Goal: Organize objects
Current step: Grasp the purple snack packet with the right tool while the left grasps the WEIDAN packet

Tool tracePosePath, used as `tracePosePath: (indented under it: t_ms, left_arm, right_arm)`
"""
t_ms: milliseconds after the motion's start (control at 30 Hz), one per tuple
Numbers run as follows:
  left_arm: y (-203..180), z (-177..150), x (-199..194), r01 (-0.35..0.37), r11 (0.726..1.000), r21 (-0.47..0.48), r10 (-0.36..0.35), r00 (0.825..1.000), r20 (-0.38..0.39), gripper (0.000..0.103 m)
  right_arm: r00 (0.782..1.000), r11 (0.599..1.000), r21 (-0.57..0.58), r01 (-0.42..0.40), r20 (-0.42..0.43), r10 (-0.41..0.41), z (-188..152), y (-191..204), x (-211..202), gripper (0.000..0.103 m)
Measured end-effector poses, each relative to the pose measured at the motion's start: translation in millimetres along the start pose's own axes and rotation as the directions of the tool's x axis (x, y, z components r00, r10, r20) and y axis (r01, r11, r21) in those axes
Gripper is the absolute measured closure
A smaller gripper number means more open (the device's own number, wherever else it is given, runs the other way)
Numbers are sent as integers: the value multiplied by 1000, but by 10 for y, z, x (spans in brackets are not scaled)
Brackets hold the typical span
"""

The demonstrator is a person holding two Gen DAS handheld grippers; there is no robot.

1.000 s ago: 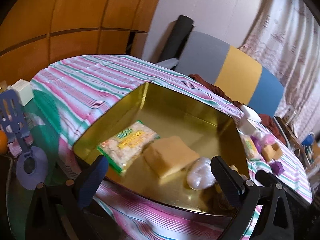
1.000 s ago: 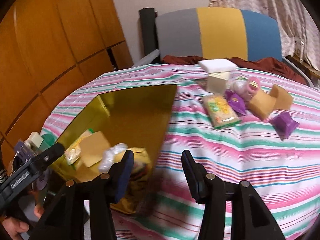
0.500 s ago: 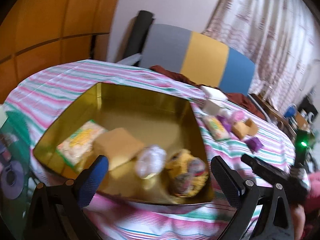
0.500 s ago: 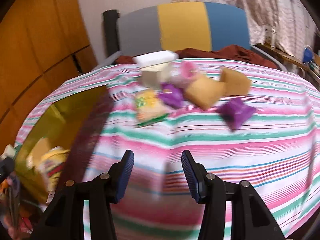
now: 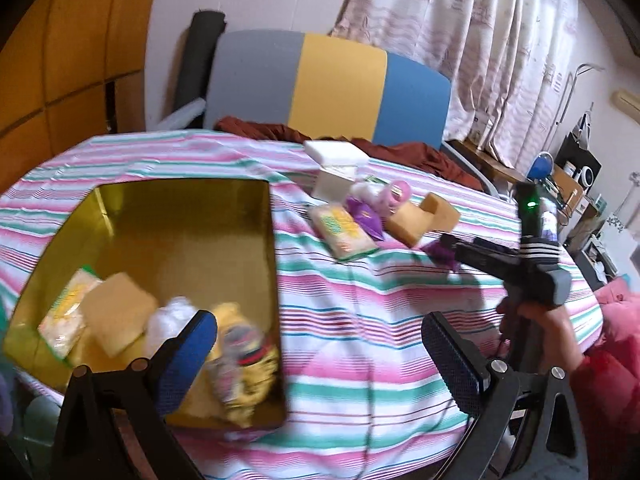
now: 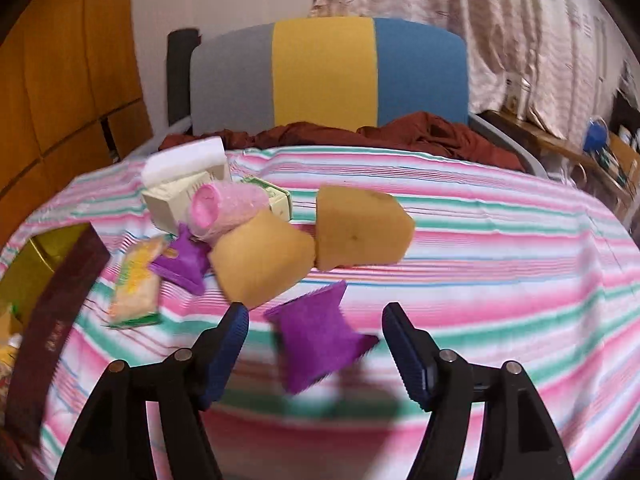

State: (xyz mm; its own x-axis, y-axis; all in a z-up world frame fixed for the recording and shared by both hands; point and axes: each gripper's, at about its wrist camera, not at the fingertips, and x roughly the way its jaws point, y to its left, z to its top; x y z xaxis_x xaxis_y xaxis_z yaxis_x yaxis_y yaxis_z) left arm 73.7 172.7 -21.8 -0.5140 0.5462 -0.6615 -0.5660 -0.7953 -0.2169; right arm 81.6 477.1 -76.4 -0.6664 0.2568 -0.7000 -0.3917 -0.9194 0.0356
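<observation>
the right gripper [image 6: 314,354] is opening its jaws over the near purple packet [image 6: 318,338], which lies on the striped tablecloth [image 6: 500,280] between the pads, untouched as far as i can see. to do this well i'd come lower, straddle the packet across its narrow waist, then close gently, since it looks soft and crinkly with serrated ends. the left gripper [image 5: 320,354] stands apart and empty at the table's near edge, beside the gold tin [image 5: 180,216] near the left edge, which holds several things. further on lie two tan sponges [image 6: 360,232], a second purple packet [image 6: 182,262], a yellow snack pack [image 6: 138,284], a pink roll [image 6: 228,208] and a white box [image 6: 180,196] toward the far edge.
</observation>
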Motion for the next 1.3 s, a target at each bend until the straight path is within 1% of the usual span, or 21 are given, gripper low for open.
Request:
tracePosePath:
  t_ms: [33, 67, 100, 167, 200, 233, 300, 367, 500, 600, 700, 800, 833, 867, 933, 1000, 1067, 1100, 1167, 1233, 1300]
  left_arm:
    - [-25, 24, 38, 1, 1000, -10, -1, 1000, -15, 0]
    - [-56, 53, 82, -2, 1000, -21, 1, 1000, -29, 0]
    - [-88, 79, 128, 1, 1000, -29, -2, 999, -41, 0]
    - [-149, 115, 205, -1, 999, -32, -1, 999, -54, 0]
    - [-179, 130, 248, -2, 1000, -31, 0, 998, -60, 0]
    - [-229, 149, 305, -3, 1000, -27, 1, 998, -69, 0]
    - [-287, 173, 374, 4, 1000, -23, -6, 997, -82, 0]
    - [-380, 211, 462, 12, 1000, -14, -13, 996, -90, 0]
    - [-520, 286, 679, -10, 1000, 2, 10, 995, -97, 0]
    - [-554, 368, 879, -45, 999, -15, 43, 992, -119, 0]
    - [-555, 450, 1108, -82, 995, -52, 73, 986, -147, 0]
    - [-575, 534, 1354, -153, 988, -37, 146, 977, -157, 0]
    - [-580, 562, 1465, -179, 983, -25, 173, 970, -170, 2]
    - [-574, 579, 1524, -191, 981, -23, 184, 967, -176, 3]
    - [-560, 611, 1659, -197, 980, -26, 189, 965, -185, 4]
    - [-541, 635, 1755, -205, 978, -29, 195, 962, -192, 11]
    - [-516, 655, 1864, -201, 979, -31, 191, 962, -196, 13]
    - [-504, 655, 1908, -207, 978, -30, 197, 960, -201, 16]
    - [-464, 652, 2006, -223, 974, -35, 210, 954, -215, 19]
    - [-430, 648, 2065, -234, 971, -52, 218, 952, -215, 22]
    - [-429, 649, 2074, -241, 969, -47, 228, 955, -190, 24]
  right_arm:
    - [999, 1000, 18, -23, -24, 23, 0, -39, 73, 33]
    - [997, 997, 50, -63, -30, 64, -8, -80, 115, 33]
    - [996, 995, 61, -77, -29, 79, -18, -89, 117, 33]
    - [996, 994, 67, -81, -43, 84, -35, -94, 164, 33]
    - [995, 995, 65, -81, -47, 84, -48, -85, 178, 37]
    - [996, 995, 66, -74, -52, 78, -60, -82, 190, 46]
    - [996, 995, 72, -62, -60, 67, -75, -84, 215, 54]
    - [996, 995, 77, -63, -57, 68, -84, -97, 216, 54]
    - [998, 997, 67, -42, -53, 46, -114, -73, 191, 55]
    - [998, 996, 78, -39, -42, 43, -160, -55, 157, 55]
    - [999, 996, 78, -44, -27, 46, -186, -44, 131, 55]
    - [998, 995, 85, -49, -22, 51, -186, -57, 134, 55]
    - [999, 995, 88, -49, -19, 51, -186, -59, 132, 55]
    - [999, 995, 91, -48, -15, 49, -191, -65, 127, 55]
    - [999, 994, 98, -48, -11, 49, -201, -78, 122, 55]
    - [999, 993, 104, -50, -7, 51, -203, -88, 121, 55]
    - [998, 993, 109, -54, -4, 55, -204, -97, 121, 55]
    - [998, 993, 109, -55, -3, 55, -205, -96, 120, 55]
    - [998, 992, 109, -55, 0, 56, -206, -95, 116, 55]
    - [998, 992, 111, -57, 1, 57, -208, -98, 120, 55]
    - [998, 992, 114, -60, 4, 60, -208, -105, 120, 55]
